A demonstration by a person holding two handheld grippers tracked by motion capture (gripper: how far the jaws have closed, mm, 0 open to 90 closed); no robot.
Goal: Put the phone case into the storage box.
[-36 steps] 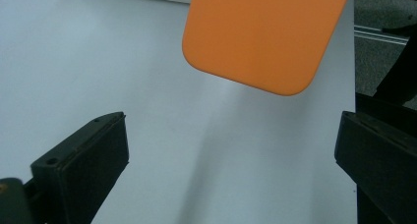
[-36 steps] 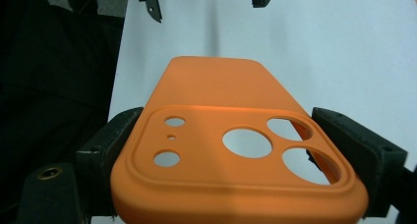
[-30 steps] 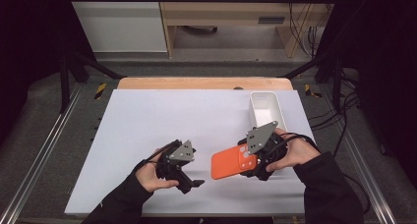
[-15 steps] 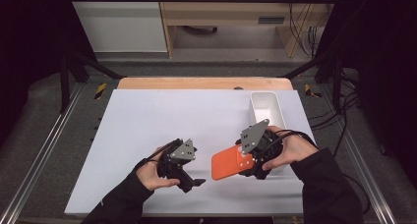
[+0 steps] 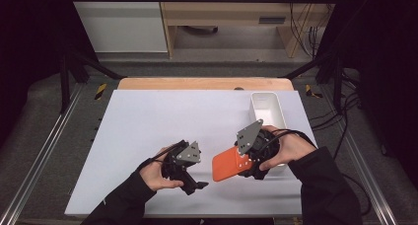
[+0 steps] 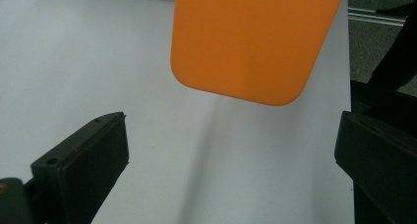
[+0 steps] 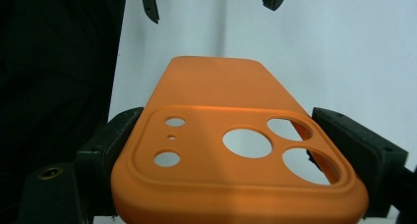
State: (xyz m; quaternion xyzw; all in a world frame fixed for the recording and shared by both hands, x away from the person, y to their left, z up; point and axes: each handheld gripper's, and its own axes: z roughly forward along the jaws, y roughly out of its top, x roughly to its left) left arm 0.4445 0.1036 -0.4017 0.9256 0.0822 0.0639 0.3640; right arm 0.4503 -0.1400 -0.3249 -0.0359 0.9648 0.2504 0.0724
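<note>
right gripper (image 5: 245,167) clamped across the camera end of the orange phone case (image 5: 229,165), one pad on each long edge, case held off the white table mat (image 5: 148,131) and reaching toward the left. left gripper (image 5: 196,185) spread wide with nothing between, aimed at the case's free end from just beside it. best to keep the case level, bring the open jaws squarely over the free end, close on the edges. white bin (image 5: 266,111) waiting just behind the right hand.

Orange phone case (image 5: 227,166), plain, no pattern. White tabletop (image 5: 162,121). White bin (image 5: 267,109) beside case. Black fingers (image 7: 361,145), grey plates. Black sleeves (image 5: 320,185).
</note>
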